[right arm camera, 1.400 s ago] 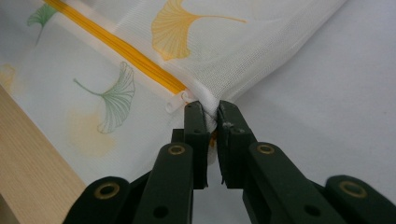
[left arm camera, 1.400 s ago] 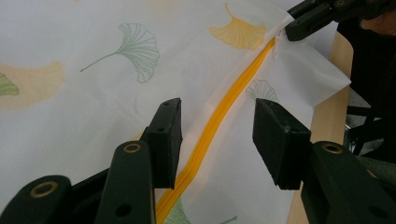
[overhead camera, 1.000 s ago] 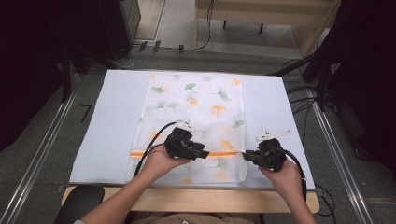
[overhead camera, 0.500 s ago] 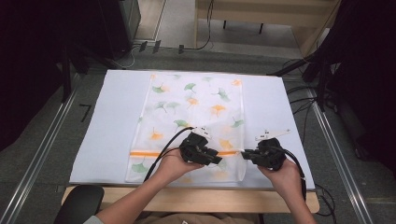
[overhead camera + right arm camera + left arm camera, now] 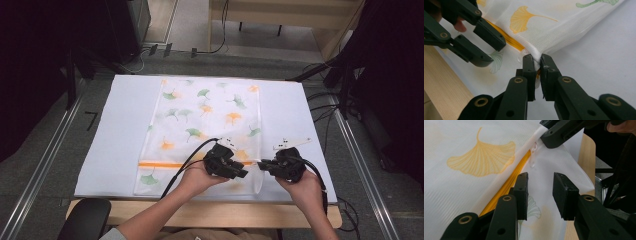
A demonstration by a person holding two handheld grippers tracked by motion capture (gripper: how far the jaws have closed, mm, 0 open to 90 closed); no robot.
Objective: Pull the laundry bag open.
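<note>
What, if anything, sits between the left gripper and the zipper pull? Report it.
Nothing visible. The left gripper is open over the mesh bag, with bare fabric up to the zipper pull, beside where the right gripper pinches the bag's edge.

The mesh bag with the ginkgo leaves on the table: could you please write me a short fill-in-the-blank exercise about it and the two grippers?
1. The right gripper is shut on the edge of the mesh bag, at the end of its ____ zipper.
2. The left gripper hovers over the bag with its jaws ____.
3. The bag lies on a ____ sheet.
4. The leaves printed on the bag are orange and ____.

Missing words: orange; open; white; green
</note>
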